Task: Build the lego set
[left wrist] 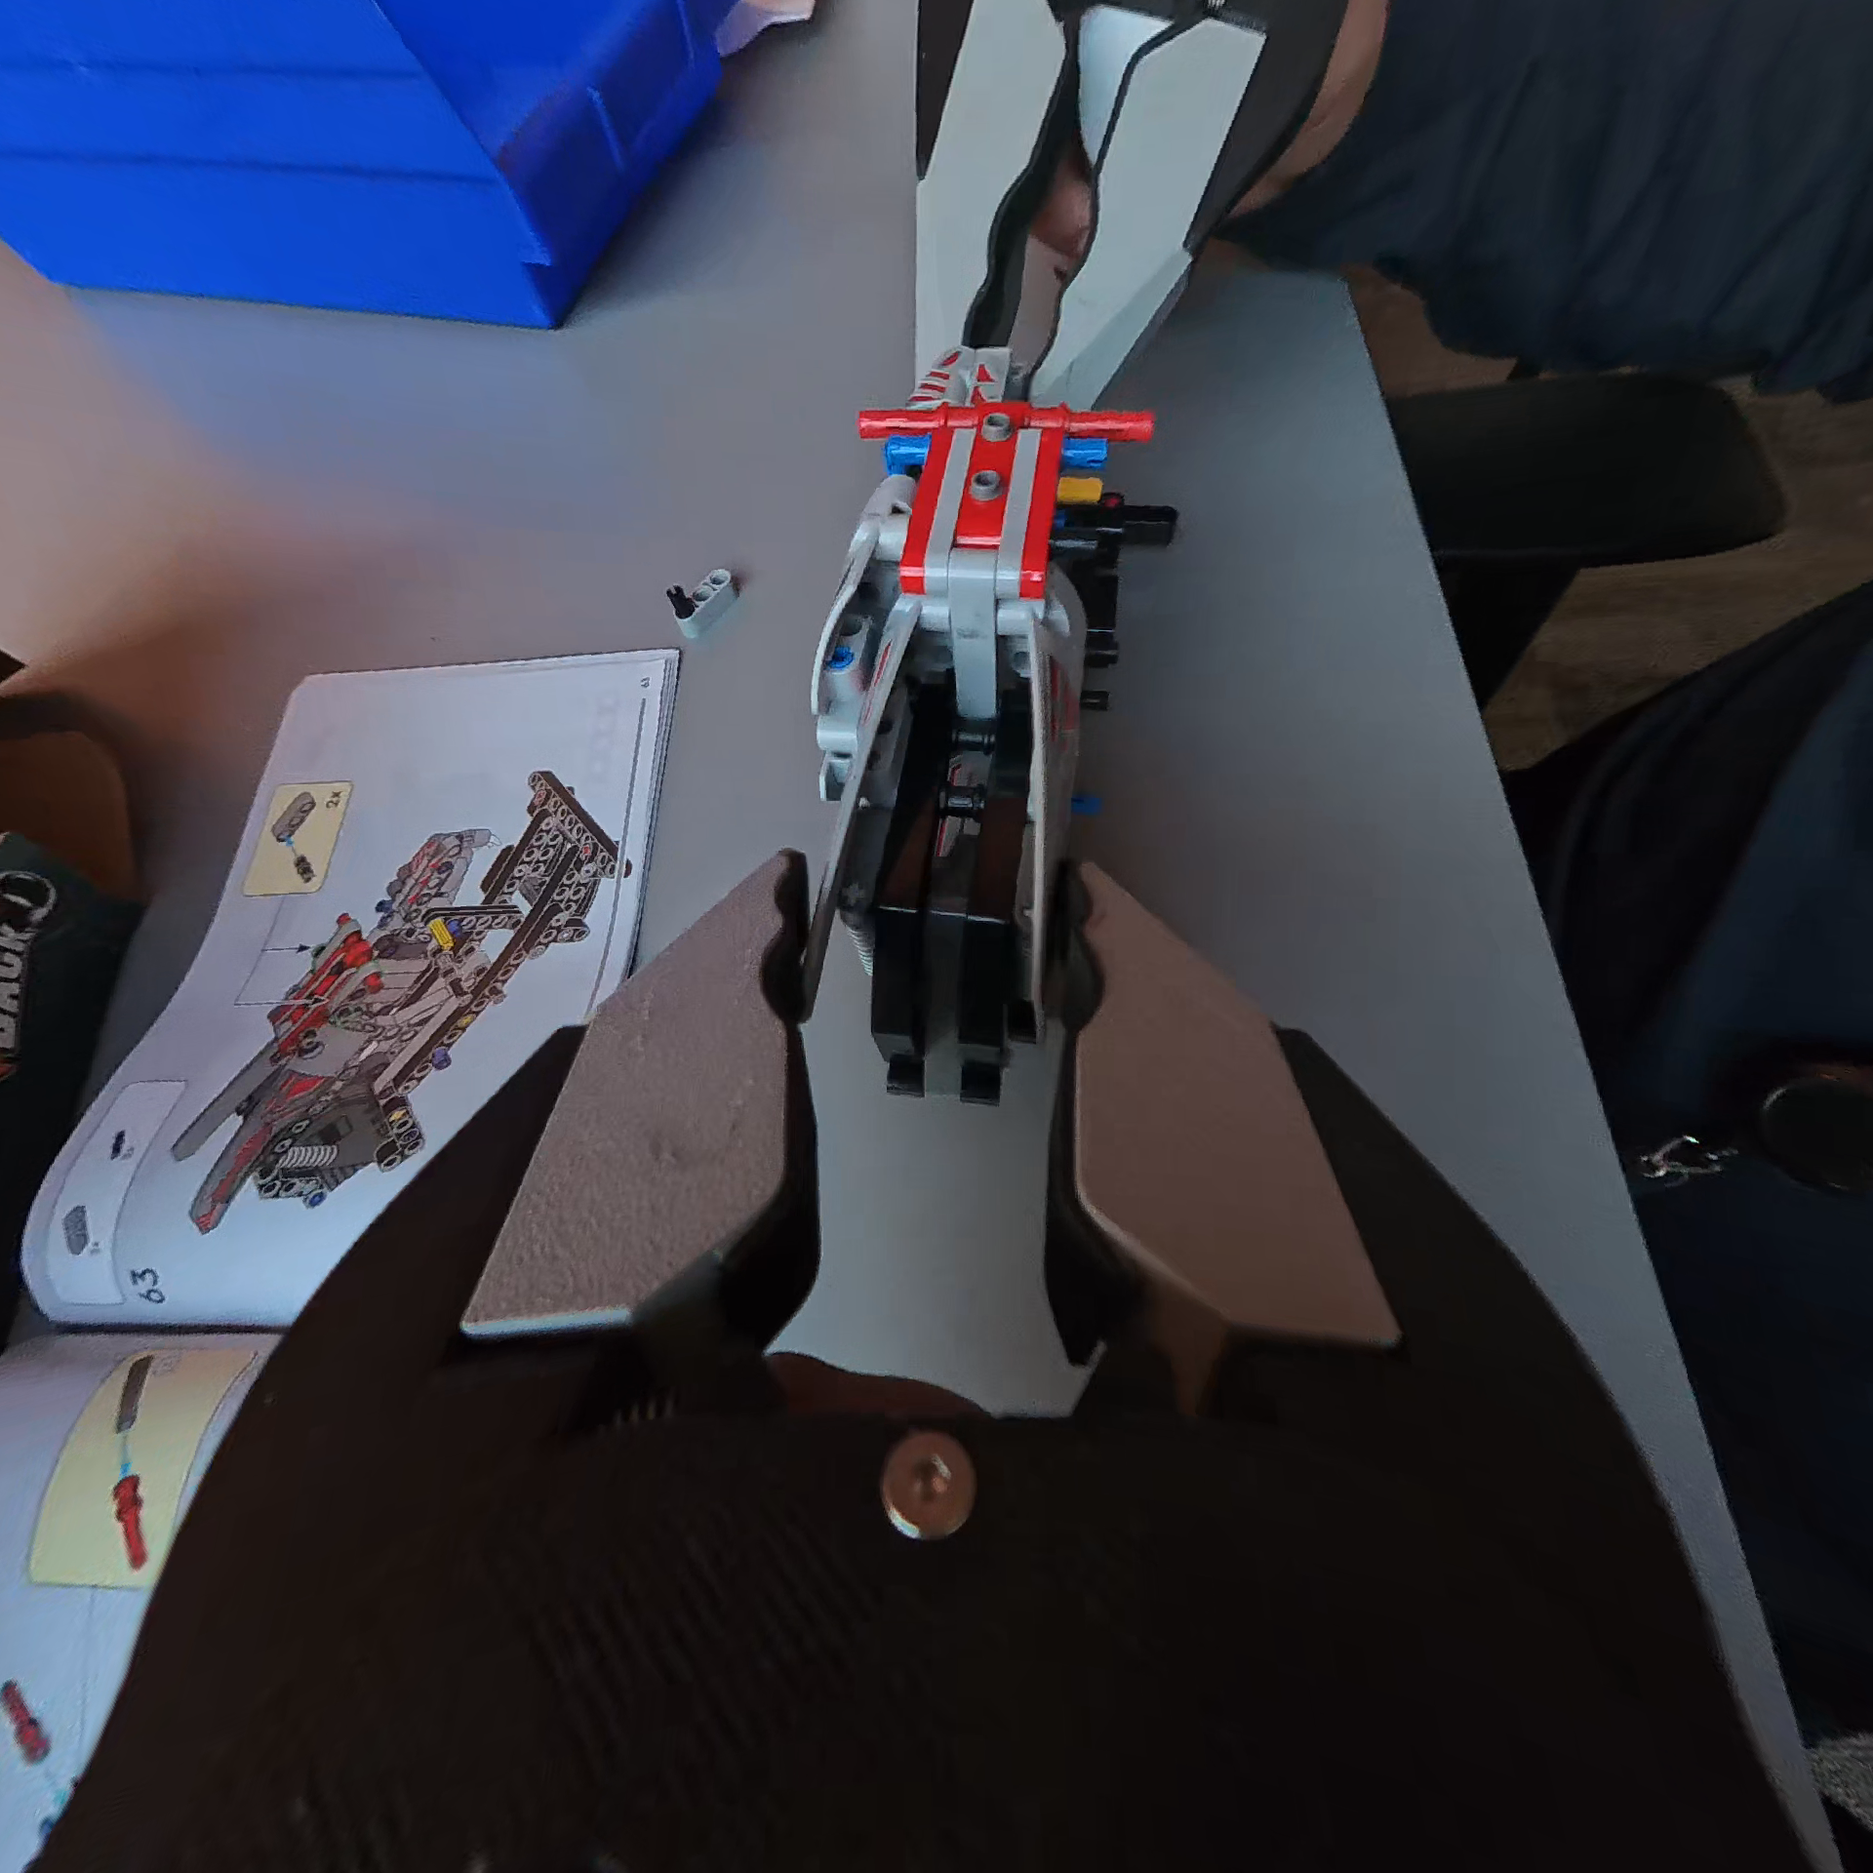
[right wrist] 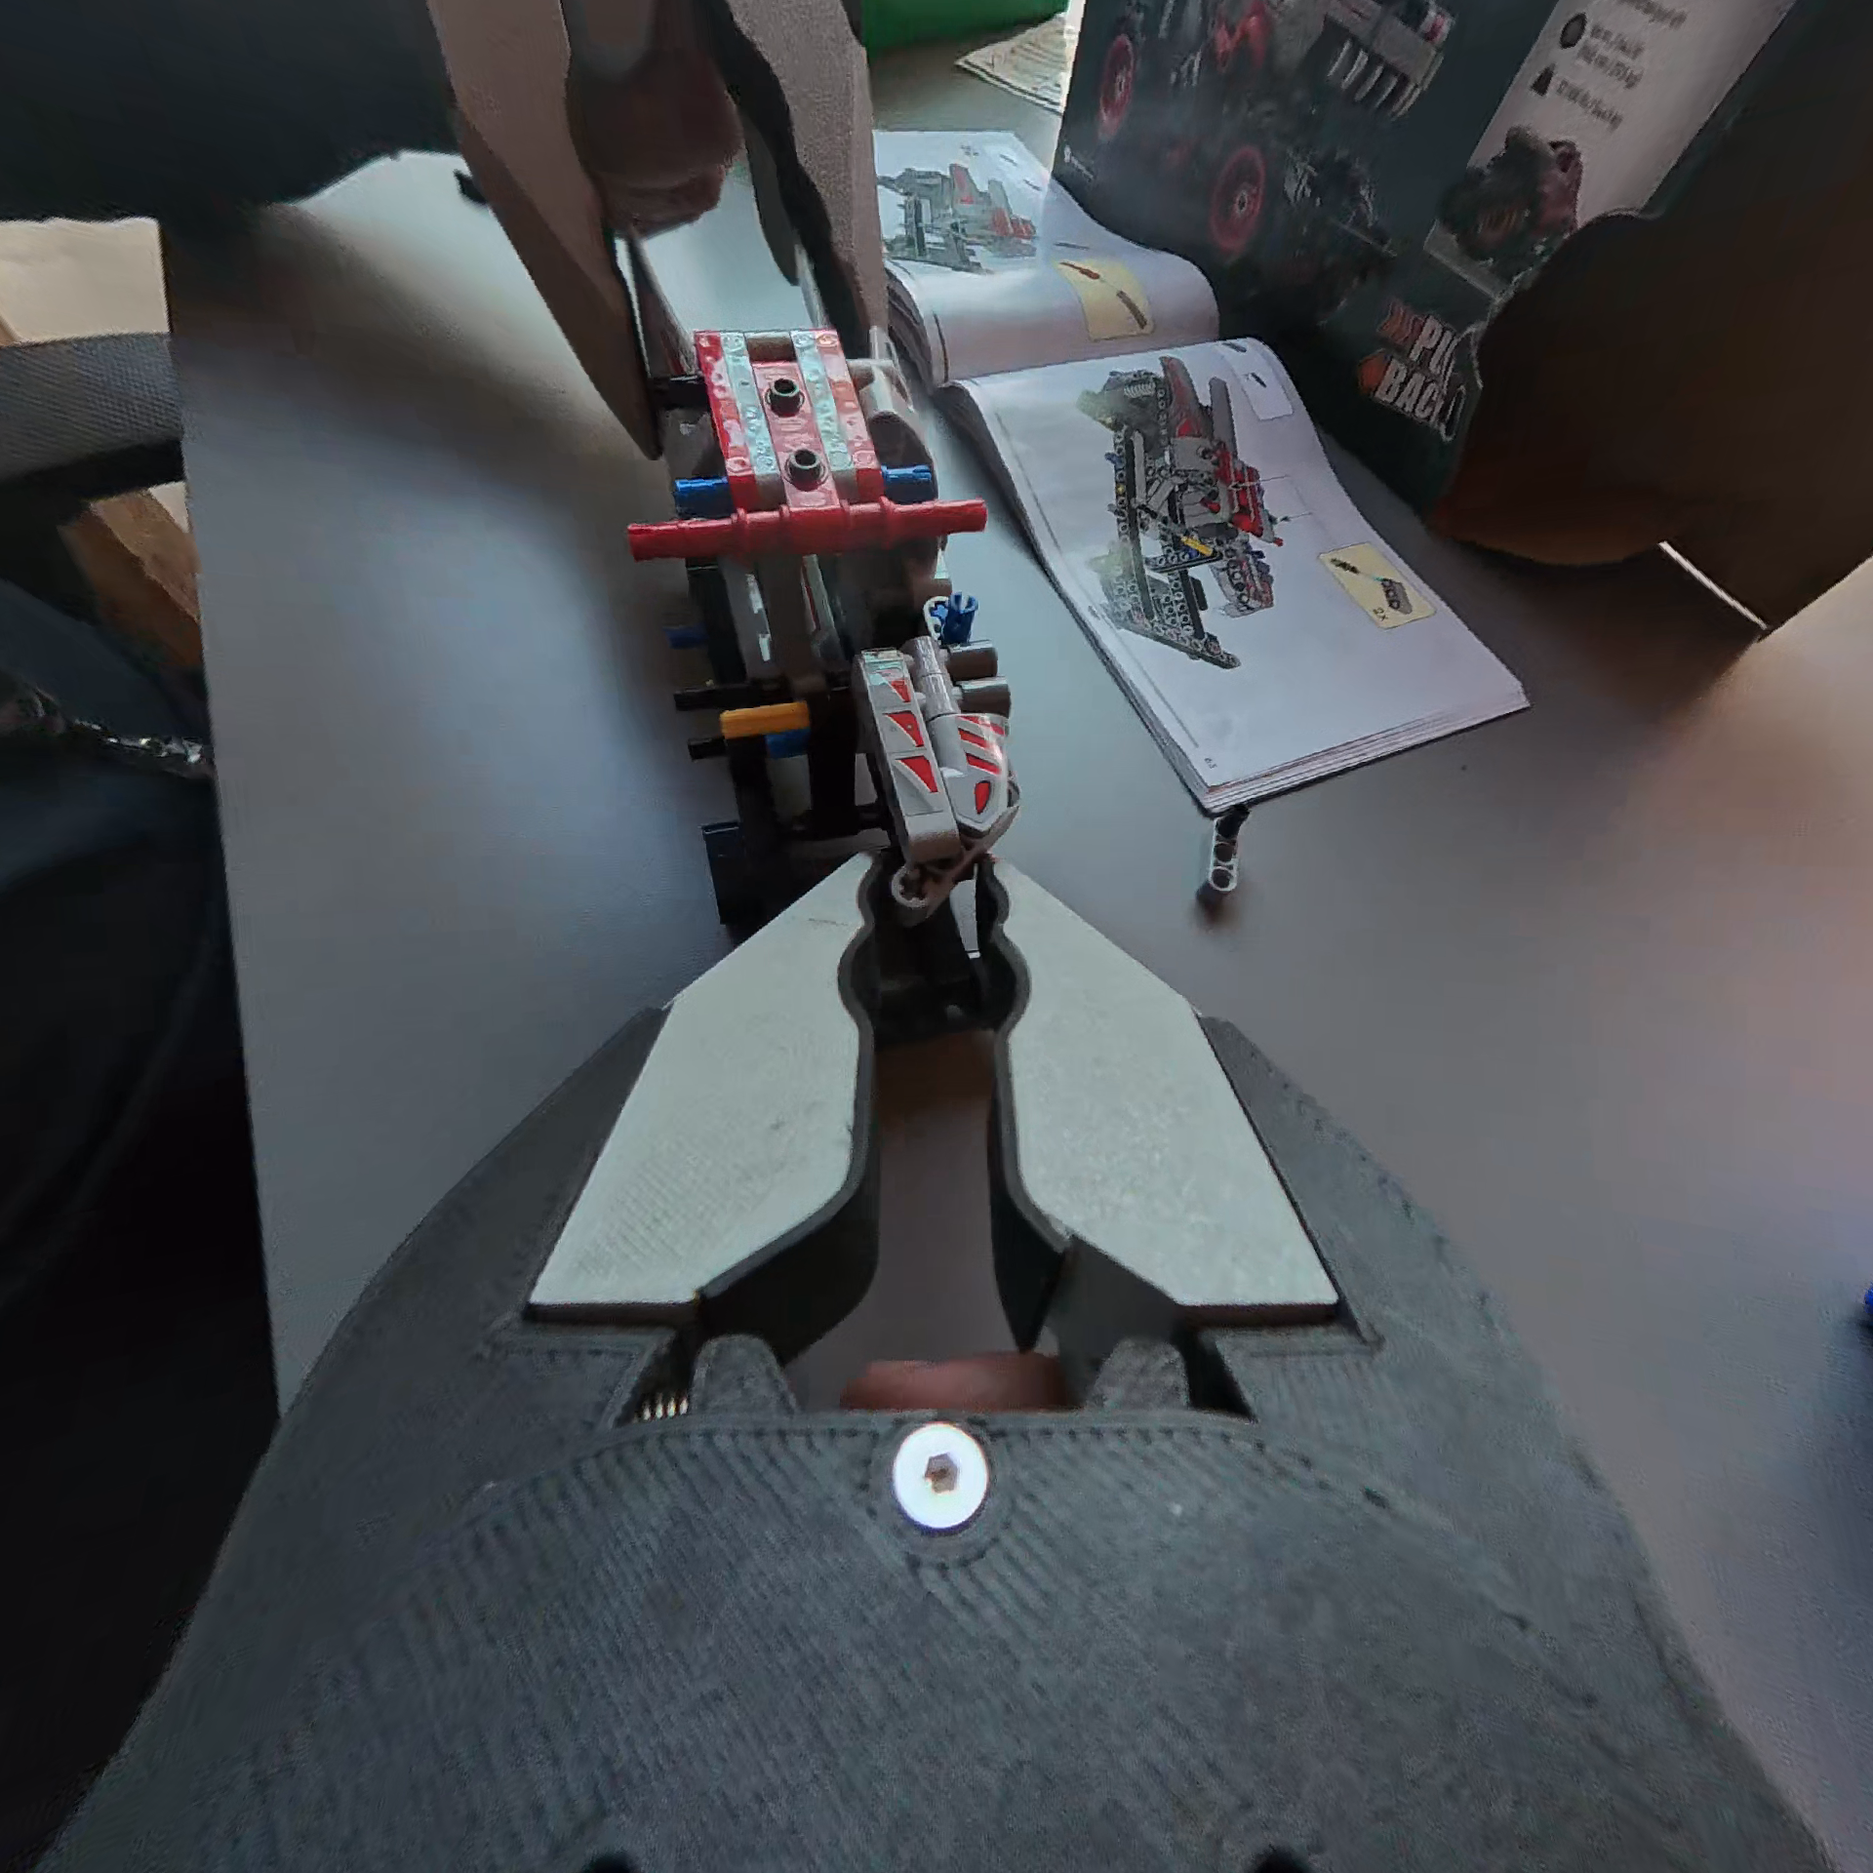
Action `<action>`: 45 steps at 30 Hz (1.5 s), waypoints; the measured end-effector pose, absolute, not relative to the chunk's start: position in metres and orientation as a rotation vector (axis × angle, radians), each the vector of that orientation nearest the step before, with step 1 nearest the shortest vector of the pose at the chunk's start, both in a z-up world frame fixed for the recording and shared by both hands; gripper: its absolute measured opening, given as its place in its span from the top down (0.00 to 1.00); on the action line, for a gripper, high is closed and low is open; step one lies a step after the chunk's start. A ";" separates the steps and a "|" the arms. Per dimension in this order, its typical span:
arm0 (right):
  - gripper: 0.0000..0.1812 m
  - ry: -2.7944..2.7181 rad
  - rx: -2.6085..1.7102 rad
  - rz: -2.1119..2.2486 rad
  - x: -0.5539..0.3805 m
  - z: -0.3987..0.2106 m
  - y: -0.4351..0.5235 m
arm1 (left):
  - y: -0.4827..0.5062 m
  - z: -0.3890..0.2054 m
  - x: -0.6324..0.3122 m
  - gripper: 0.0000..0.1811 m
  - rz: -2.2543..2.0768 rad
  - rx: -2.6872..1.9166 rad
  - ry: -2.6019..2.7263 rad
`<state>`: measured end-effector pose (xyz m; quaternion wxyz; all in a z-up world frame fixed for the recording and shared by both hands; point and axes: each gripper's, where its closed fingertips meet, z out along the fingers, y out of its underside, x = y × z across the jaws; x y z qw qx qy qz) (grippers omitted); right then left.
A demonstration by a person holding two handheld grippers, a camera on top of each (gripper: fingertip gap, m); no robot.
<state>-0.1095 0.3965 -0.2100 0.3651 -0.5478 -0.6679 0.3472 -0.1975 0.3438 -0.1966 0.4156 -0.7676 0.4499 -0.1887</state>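
a grey table (left wrist: pixel 1267 912) carries the lego model (left wrist: pixel 963 709) near its edge, an open instruction booklet (left wrist: pixel 405 963) beside it, a blue bin (left wrist: pixel 355 152) beyond. the left gripper (left wrist: pixel 938 943) clamps the model's near end; the right gripper (right wrist: pixel 927 877) pinches its far end.

Both wrist cameras are looking down along their own jaws, close above the bench (left wrist: pixel 1267 912), facing each other from opposite ends of the model (left wrist: pixel 963 709). Both are sharing the model (right wrist: pixel 811 568), the open booklet (right wrist: pixel 1267 568) and each other's jaws.
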 end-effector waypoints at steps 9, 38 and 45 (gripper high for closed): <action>0.92 -1.702 -1.316 1.006 -0.137 -0.170 0.391 | 0.338 -0.193 -0.217 0.76 -0.707 -1.940 1.001; 0.88 -1.819 -1.324 1.024 -0.185 -0.207 0.392 | 0.333 -0.185 -0.247 0.77 -0.644 -1.943 0.937; 0.90 -1.801 -1.293 1.053 -0.183 -0.201 0.389 | 0.335 -0.183 -0.248 0.78 -0.664 -1.945 0.911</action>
